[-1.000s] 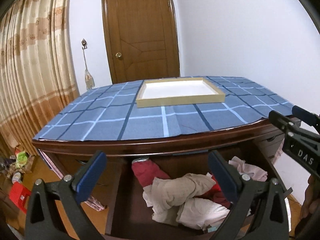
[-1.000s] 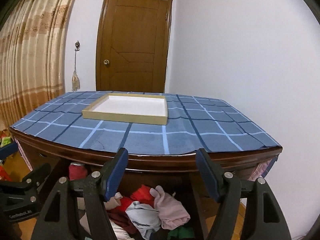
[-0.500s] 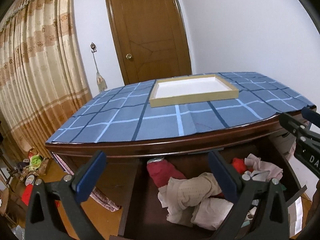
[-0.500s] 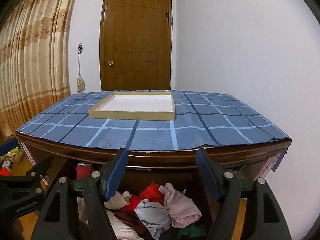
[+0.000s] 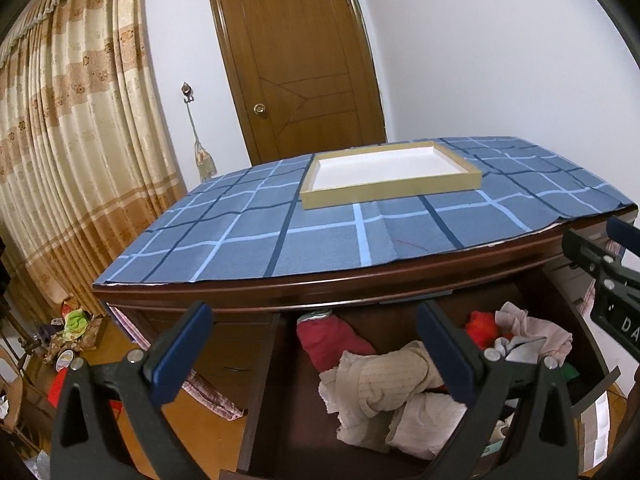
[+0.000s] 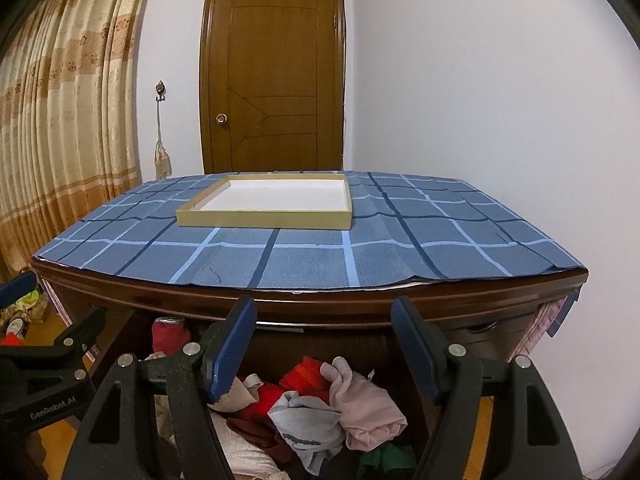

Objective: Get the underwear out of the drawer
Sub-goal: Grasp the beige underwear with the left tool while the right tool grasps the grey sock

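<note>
The desk's drawer [image 5: 264, 380] stands pulled out and holds a heap of crumpled underwear: beige [image 5: 394, 376], red [image 5: 332, 338] and pink [image 5: 532, 330] pieces. In the right wrist view the same heap shows a pink piece [image 6: 366, 404], a light blue one [image 6: 306, 420] and red ones [image 6: 300, 376]. My left gripper [image 5: 314, 338] hovers open above the drawer's left part, nothing between its fingers. My right gripper [image 6: 322, 332] hovers open above the heap, also empty. Each gripper appears at the edge of the other's view.
A shallow wooden tray [image 6: 264, 216] with a white floor sits on the blue checked cloth [image 6: 304, 260] over the desk top. A brown door [image 6: 276, 80] and curtains [image 5: 76, 140] stand behind. Clutter lies on the floor at left [image 5: 72, 328].
Both views have swung a little, so the desk and tray sit slightly further right in each. Both grippers stay open and empty above the drawer; the clothes have not moved.
</note>
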Available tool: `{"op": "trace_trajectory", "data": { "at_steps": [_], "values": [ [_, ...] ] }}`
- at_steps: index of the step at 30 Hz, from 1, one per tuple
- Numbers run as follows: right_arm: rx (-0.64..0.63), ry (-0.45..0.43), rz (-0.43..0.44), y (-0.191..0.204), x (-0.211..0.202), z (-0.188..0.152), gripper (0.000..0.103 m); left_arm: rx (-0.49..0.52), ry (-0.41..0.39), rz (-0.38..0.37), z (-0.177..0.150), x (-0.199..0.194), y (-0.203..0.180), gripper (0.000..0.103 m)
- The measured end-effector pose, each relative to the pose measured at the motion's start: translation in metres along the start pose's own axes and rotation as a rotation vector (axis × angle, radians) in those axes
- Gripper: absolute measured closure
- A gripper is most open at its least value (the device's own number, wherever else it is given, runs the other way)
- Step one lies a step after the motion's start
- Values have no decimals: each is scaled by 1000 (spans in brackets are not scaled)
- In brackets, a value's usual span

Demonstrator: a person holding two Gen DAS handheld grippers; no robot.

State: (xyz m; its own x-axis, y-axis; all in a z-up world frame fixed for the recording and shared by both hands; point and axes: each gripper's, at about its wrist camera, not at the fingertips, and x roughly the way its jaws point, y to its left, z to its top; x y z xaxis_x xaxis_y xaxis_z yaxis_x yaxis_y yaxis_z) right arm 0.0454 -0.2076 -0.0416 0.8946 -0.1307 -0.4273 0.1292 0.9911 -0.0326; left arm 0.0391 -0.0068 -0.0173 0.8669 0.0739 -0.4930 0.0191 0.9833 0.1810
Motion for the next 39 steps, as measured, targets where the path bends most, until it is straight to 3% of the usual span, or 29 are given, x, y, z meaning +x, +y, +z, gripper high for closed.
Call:
{"op": "trace_trajectory", "data": {
  "at_steps": [4, 8, 14, 19, 23, 27, 30, 39],
  "values": [
    [-11, 6, 5, 1, 2, -2, 31, 2, 13, -6, -1, 2, 3, 0],
    [-15, 31, 28, -8, 7, -10, 31, -7, 82, -52, -8, 18, 12, 0],
    [26, 118, 76, -37, 25, -41, 31, -11, 170, -48, -30, 50, 29, 0],
    [27, 189, 125, -46, 43, -61, 31, 19, 217, -136, -40, 69, 26, 0],
    [4, 257, 217, -45, 55, -68, 31, 122, 237, -246, -39, 79, 2, 0],
    [-36, 350, 300, -36, 64, -77, 31, 260, 267, -296, -37, 94, -25, 0],
    [-71, 394, 302, -27, 73, -81, 31, 348, 317, -313, -40, 109, -42, 0],
    [-73, 539, 347, -14, 111, -85, 31, 416, 429, -379, -45, 133, -51, 0]
  ]
}}
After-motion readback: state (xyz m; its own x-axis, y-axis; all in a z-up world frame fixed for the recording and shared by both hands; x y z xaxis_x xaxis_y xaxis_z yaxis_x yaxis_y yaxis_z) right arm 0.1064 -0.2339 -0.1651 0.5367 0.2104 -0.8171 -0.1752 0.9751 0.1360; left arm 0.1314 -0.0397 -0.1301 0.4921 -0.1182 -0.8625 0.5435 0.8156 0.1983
